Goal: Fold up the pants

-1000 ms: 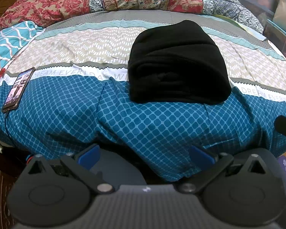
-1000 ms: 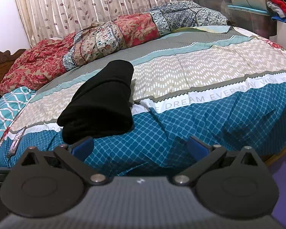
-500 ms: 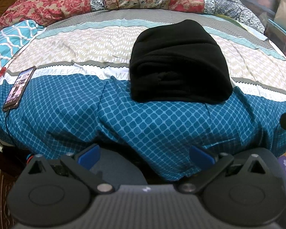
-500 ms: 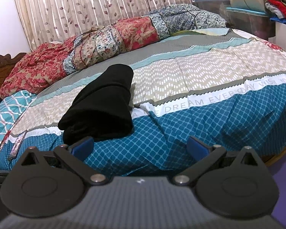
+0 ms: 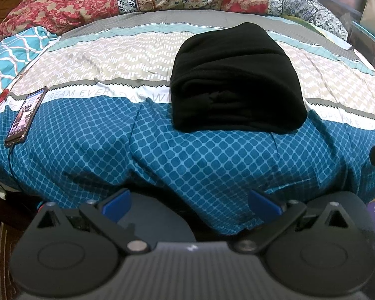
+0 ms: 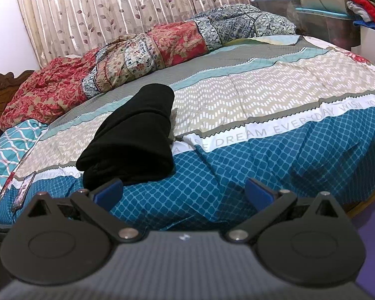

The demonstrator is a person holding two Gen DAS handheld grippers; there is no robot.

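Nothing much had changed: the black pants (image 5: 235,80) stayed folded near the bed's (image 5: 187,155) front edge, and both the left gripper (image 5: 188,201) and the right gripper (image 6: 183,192) stayed wide apart and empty, so the job looked done.

both units look like the same build. the left gripper (image 5: 189,201) has a dark grey ribbed body along the bottom of its view, with a tiny white mark dead centre. two big matte black round discs sit either side, each with a shallow circle pressed into it and a triangular cutout above. black link arms run inward from silver pivot screws, ending in blue fingertips (image 5: 117,203) that sit wide apart. the right gripper (image 6: 183,193) matches: same ribbed shell, white mark, silver screws, blue pads (image 6: 258,195). there's a bit of red and blue near the left unit's left edge, possibly wiring, too small to tell.
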